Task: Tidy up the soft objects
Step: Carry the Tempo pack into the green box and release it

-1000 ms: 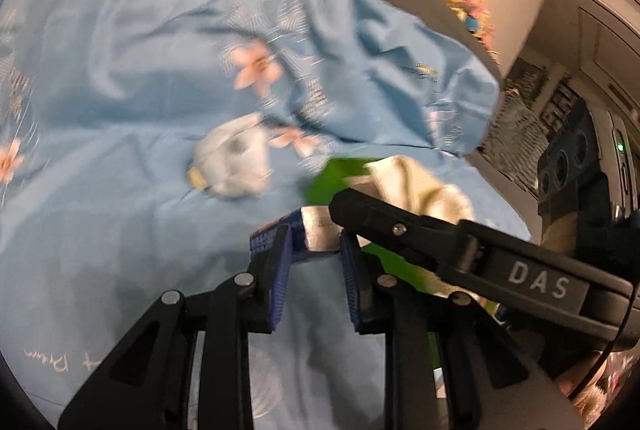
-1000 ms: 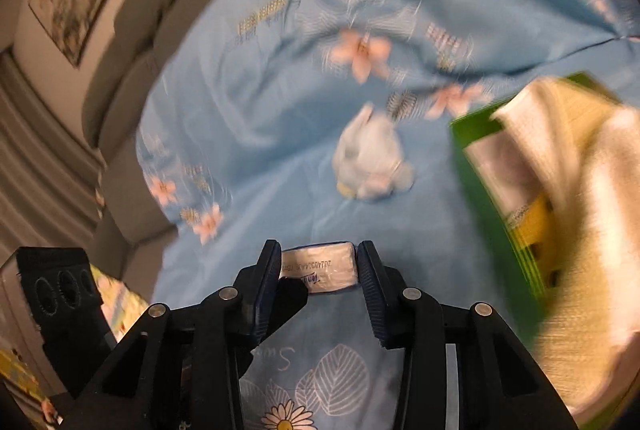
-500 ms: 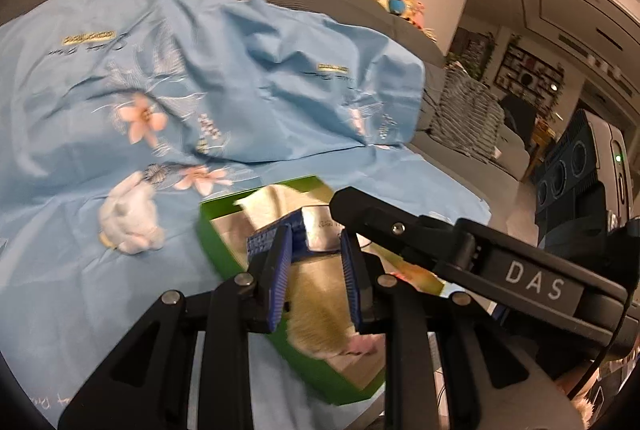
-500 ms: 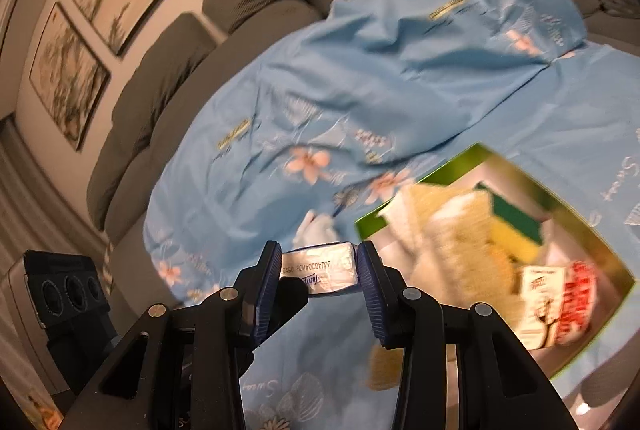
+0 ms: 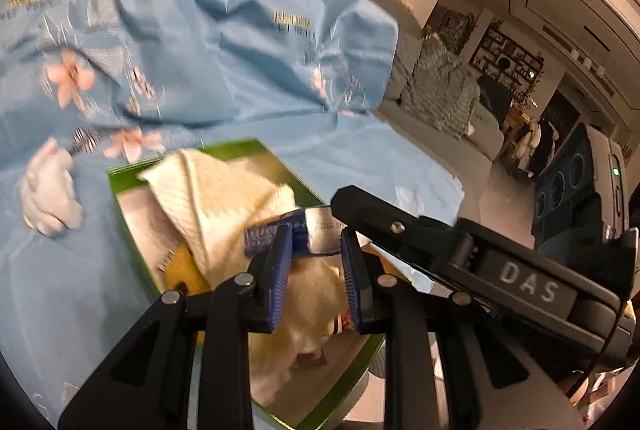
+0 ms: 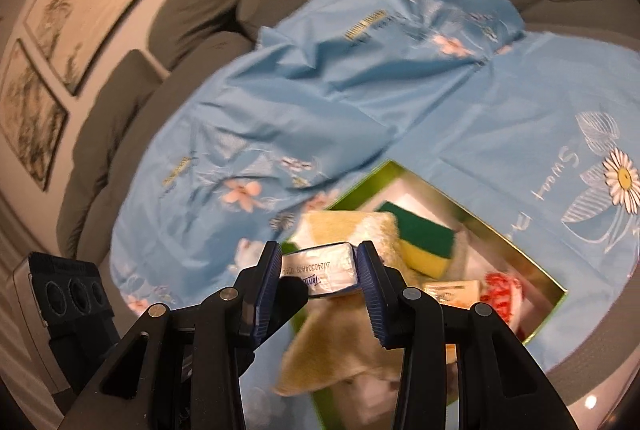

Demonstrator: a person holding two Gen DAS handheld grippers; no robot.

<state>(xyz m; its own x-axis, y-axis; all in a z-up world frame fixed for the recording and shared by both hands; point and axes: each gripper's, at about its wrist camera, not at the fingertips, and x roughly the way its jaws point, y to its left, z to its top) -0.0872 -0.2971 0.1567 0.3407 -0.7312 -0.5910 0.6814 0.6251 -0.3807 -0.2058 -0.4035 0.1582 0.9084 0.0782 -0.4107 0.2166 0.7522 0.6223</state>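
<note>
Grey sofa [image 6: 192, 14] behind, with a blue flowered sheet [image 6: 320, 102] spread over it. On the sheet, a green box [image 6: 532, 270] with a cream towel [image 5: 224, 198] and a green and yellow sponge [image 6: 424, 242] inside. Left gripper [image 5: 316, 250] and right gripper [image 6: 318, 266] above the box, both with jaws clamped on one small tissue pack [image 6: 320, 268]. Just left of the box, a small pale plush toy [image 5: 48, 198] on the sheet.

Grey sofa [image 6: 192, 30] under blue sheet [image 6: 320, 102]
</note>
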